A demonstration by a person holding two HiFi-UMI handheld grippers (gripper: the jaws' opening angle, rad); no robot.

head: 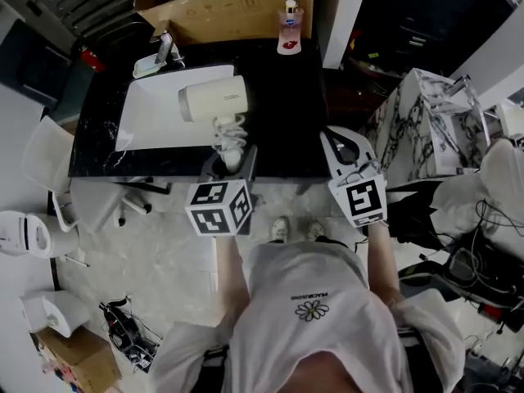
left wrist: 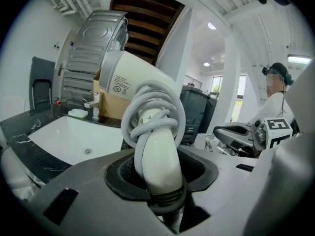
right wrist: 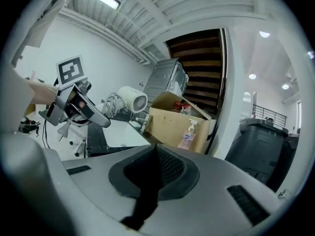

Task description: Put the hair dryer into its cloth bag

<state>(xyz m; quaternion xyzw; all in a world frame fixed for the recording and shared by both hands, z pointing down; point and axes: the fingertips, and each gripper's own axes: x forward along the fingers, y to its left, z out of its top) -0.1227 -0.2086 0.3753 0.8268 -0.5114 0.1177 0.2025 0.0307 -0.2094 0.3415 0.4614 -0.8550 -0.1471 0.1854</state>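
A cream hair dryer (head: pixel 214 101) hangs over the white sink, with its white cord coiled round the handle (left wrist: pixel 155 132). My left gripper (head: pixel 229 166) is shut on the lower end of that handle, and its dark pads (left wrist: pixel 123 176) press on both sides. My right gripper (head: pixel 344 150) hovers at the counter's front right corner, apart from the dryer, with its jaws shut (right wrist: pixel 157 166). A dark strip shows along their seam; I cannot tell what it is. The right gripper view shows the dryer (right wrist: pixel 130 100) and the left gripper (right wrist: pixel 74 104) at its left. No cloth bag is plainly in view.
A white sink basin (head: pixel 155 117) sits in a black counter (head: pixel 303 113), with a faucet (head: pixel 164 51) behind it. At the back stand a cardboard box (head: pixel 229 11) and a pump bottle (head: pixel 288 27). A marbled box (head: pixel 426 125) is at the right, a white chair (head: pixel 41 158) at the left.
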